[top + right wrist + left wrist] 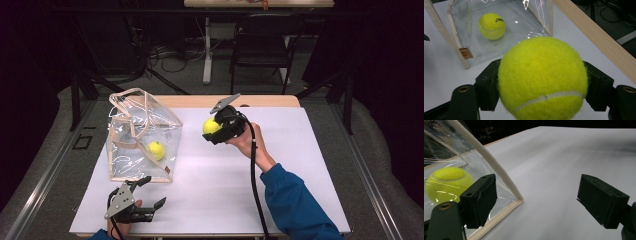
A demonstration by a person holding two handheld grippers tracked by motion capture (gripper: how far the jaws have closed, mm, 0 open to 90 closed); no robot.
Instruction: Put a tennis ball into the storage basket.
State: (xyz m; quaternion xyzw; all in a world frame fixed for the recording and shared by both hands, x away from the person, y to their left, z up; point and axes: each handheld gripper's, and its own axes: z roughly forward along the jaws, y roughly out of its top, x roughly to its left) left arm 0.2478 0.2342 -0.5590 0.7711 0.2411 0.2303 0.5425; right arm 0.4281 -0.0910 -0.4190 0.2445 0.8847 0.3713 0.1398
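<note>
A clear plastic bag [142,135] with cream trim stands on the left of the white table, and a yellow tennis ball [156,150] lies inside it. That ball [492,26] and the bag [499,15] appear again in the right gripper view. My right gripper [214,129] hangs above the table's middle, shut on a second tennis ball [211,125], whose yellow felt [541,78] sits between both jaws. My left gripper [150,192] rests near the front edge, just below the bag's corner, open with nothing between its jaws. The bagged ball [447,183] shows behind its left jaw.
The white sheet [280,165] covers most of the table, with a wooden strip [200,101] along the far edge. Beyond the table stand a black chair [262,45], a table leg and floor cables. A blue sleeve [295,200] reaches in from the lower right.
</note>
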